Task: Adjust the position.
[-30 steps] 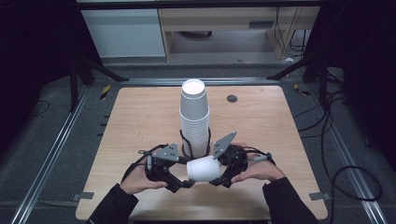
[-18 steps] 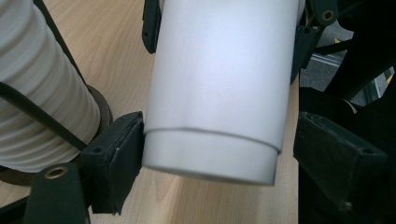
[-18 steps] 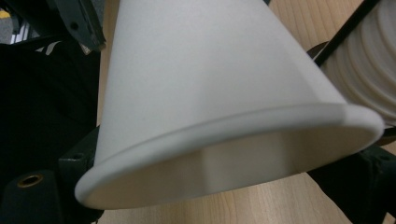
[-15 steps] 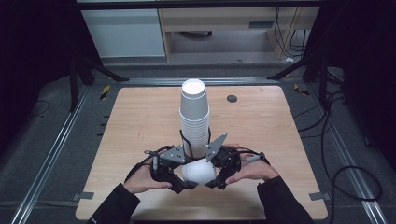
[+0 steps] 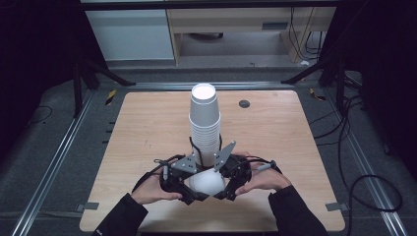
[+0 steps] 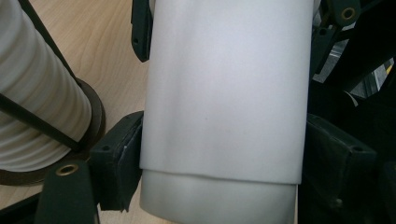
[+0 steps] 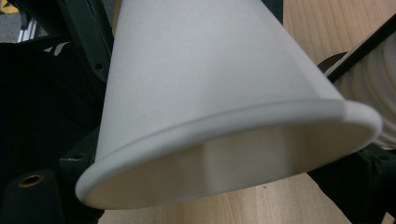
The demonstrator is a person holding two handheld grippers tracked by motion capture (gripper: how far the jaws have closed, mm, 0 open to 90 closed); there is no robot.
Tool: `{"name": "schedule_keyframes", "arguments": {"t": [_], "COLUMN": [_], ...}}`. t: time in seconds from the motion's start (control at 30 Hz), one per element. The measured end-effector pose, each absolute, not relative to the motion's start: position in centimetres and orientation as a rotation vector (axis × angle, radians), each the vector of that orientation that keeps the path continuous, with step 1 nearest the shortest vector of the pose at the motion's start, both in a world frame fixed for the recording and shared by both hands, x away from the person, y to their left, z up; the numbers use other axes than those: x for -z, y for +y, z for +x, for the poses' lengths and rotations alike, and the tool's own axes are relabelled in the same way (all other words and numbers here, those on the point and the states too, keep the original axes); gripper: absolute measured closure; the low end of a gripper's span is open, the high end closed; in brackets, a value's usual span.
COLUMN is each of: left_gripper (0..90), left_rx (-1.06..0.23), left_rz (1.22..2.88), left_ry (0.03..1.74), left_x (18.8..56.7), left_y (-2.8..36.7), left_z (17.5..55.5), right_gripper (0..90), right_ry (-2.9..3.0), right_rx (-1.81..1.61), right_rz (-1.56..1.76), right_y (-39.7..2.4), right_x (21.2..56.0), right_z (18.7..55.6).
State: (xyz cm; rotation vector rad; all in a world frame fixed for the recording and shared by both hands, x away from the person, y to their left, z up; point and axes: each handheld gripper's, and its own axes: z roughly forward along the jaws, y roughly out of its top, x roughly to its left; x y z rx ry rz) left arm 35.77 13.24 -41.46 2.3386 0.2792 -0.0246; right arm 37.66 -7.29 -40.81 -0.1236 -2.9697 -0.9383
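Note:
A single white paper cup hangs just above the wooden table, near its front edge, with both grippers on it. My left gripper comes in from the left and its jaws press on both sides of the cup's wall. My right gripper comes in from the right and clamps the same cup near its wide rolled rim. Right behind them stands a tall stack of white cups, upside down, in a black wire holder.
A small black disc lies on the table behind and to the right of the stack. Metal rails run along the table's sides. A white cabinet and a wooden shelf stand beyond the far edge.
Both hands have edged closer together and slightly left, toward the stack's foot. The cup between them now looks rounder from above, having tipped.

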Motion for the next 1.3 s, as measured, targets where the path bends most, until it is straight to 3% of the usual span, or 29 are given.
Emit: {"name": "schedule_keyframes", "arguments": {"t": [0.77, 1.3], "left_gripper": [22.6, 22.4], "left_rx": [0.011, -0.004], "left_rz": [2.351, 2.339], "left_ry": [0.263, 0.299], "left_x": [41.3, 41.5], "left_y": [13.6, 14.4], "left_z": [35.8, 36.3], "right_gripper": [5.3, 4.4], "right_ry": [-2.947, -2.884], "right_rx": [1.021, 1.290], "right_rz": [-0.132, -0.272], "right_y": [-7.6, -11.0], "right_x": [40.8, 39.0], "right_z": [37.6, 37.7]}}
